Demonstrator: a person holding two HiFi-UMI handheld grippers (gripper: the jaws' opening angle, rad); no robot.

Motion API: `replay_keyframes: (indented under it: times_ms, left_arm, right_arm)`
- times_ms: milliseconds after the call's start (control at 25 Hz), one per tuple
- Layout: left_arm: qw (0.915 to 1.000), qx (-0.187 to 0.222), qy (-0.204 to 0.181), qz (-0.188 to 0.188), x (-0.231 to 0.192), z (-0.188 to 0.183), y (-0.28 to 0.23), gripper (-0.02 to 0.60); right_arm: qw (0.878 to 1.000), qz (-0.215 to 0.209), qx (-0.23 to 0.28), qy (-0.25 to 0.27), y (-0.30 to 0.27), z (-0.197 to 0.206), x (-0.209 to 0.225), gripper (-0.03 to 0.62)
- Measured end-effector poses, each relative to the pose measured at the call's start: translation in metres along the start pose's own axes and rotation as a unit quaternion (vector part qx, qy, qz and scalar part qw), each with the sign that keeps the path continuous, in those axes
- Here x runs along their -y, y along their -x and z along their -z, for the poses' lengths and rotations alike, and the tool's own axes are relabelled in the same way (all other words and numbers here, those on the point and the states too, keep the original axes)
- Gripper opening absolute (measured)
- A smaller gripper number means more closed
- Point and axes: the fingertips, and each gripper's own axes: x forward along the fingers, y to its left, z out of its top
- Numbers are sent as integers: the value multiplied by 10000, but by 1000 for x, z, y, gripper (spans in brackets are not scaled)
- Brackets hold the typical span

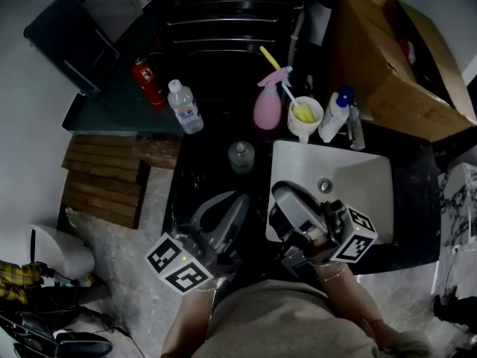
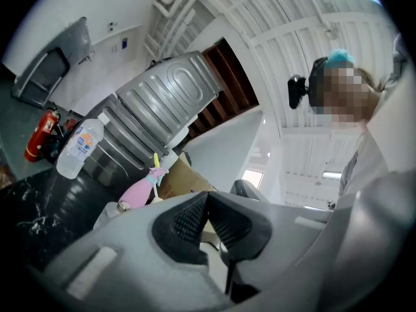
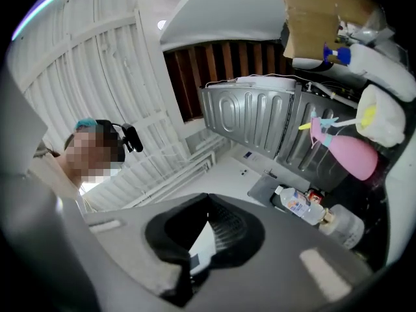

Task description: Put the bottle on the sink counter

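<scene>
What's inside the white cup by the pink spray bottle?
A yellow item lies in the white cup; its lower part and the cup's bottom are hidden by the wall.

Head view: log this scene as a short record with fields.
left gripper: jaws together, nothing between them
right gripper: jaws together, nothing between them
water bottle: near the red extinguisher, untouched
sink: white basin, right gripper overlaps its left edge
pink spray bottle: behind the sink, beside the white cup
</scene>
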Motion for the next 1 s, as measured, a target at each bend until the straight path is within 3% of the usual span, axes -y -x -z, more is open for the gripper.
replay_keyframes:
  times_ms: [160,400,600,1000]
  left_arm:
    - [9993,268,168,-215,-8,-4,5,6]
    - [9994,81,171,-278,-14,7,8,6]
    - [9990,-198,-215,-334,-12,13,7,6]
    - [9989,-283,-111,-348,-18,19,10,6]
  right_arm:
    - [9989,258,-339,209,3,10,7,3]
    - [9976,463,-416,290,6,18,18,3]
    - [9978,533,-369,133,8,18,23,3]
    - [9959,625,-570,316,12,18,33,3]
